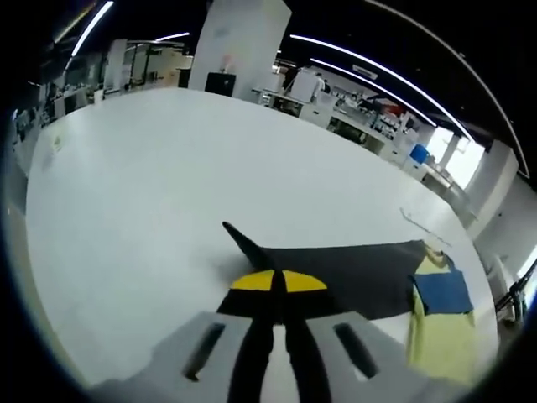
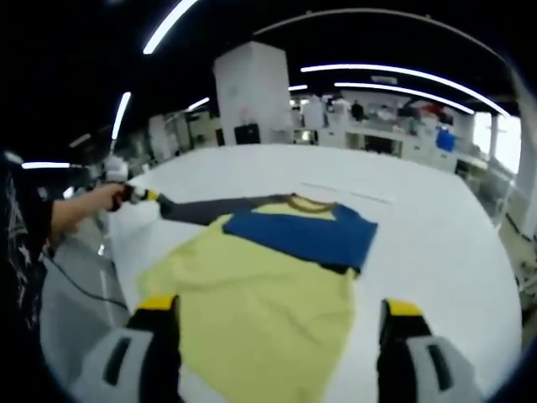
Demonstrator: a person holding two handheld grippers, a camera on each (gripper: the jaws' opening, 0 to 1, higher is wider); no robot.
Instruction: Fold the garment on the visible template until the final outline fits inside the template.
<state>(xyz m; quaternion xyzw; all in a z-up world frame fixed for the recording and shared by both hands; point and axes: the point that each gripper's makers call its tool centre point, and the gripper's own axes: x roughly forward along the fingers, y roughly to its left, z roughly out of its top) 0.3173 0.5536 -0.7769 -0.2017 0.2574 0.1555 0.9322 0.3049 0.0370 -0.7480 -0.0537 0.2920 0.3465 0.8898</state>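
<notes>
The left gripper (image 1: 278,285) has its yellow-tipped jaws pressed together on the end of the dark grey sleeve (image 1: 336,264), drawing it outward and away from the body of the garment. In the right gripper view this same gripper (image 2: 144,196) appears at far left, with the sleeve stretched flat toward it.

The yellow, blue and grey short-sleeved shirt (image 2: 260,285) lies spread on the white bench (image 2: 436,227), its blue panel (image 2: 302,235) across the upper chest. No template outline can be made out.

The right gripper (image 2: 277,323) hovers over the hem, jaws spread wide — holding nothing.

Step in hand, as judged: the sleeve fold. The next move calls for carrying the sleeve across onto the body — flat and without dragging the shirt.
</notes>
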